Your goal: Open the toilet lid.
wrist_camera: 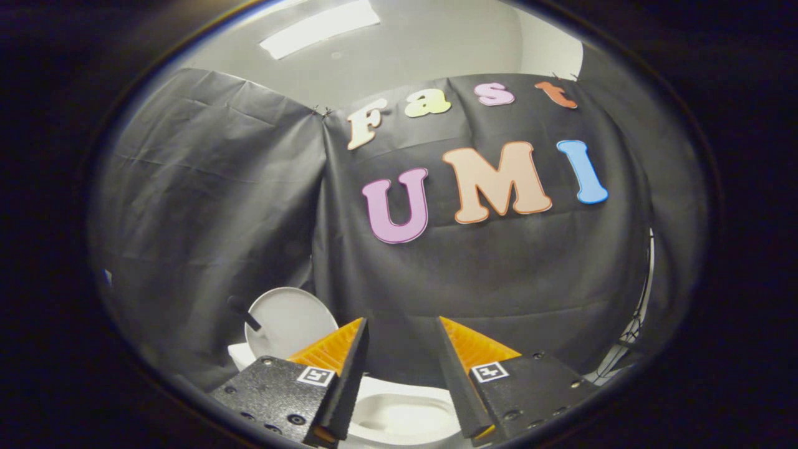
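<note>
Claw (402,330) spread and empty above glossy toilet bowl (399,415), round smooth lid (288,321) upright beyond.

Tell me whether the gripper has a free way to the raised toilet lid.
Probably yes. The gripper has its jaws open and empty, and the toilet lid stands raised just beyond its left finger, above the bowl. Nothing lies between them, though it would need to swing left.

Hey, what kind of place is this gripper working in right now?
Likely a staged bathroom set inside a booth, not a real bathroom. A white toilet sits below the open gripper, its round lid standing raised behind the left finger, and black cloth hangs as walls beneath a ceiling light.
</note>
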The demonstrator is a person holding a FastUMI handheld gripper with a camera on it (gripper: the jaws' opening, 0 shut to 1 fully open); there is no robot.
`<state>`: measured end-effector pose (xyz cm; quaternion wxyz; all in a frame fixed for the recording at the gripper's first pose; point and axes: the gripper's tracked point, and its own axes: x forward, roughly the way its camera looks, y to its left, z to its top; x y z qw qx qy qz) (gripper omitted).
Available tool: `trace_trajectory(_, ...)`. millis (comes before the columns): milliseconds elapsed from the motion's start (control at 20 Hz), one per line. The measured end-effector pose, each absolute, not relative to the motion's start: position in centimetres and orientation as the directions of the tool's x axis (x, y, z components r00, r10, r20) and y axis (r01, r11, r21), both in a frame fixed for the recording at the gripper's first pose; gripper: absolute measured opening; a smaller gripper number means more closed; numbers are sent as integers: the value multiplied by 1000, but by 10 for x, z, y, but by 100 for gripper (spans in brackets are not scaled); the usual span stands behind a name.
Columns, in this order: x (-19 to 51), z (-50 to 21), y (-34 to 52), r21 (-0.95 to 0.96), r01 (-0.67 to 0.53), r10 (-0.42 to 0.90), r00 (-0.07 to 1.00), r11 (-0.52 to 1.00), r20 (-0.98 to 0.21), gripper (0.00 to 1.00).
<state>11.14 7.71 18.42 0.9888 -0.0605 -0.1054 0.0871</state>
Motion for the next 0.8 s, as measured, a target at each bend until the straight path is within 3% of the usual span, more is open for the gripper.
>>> trace_trajectory(800, 40, 147, -81, -20, -41, 45, 963, 999, 264, 68)
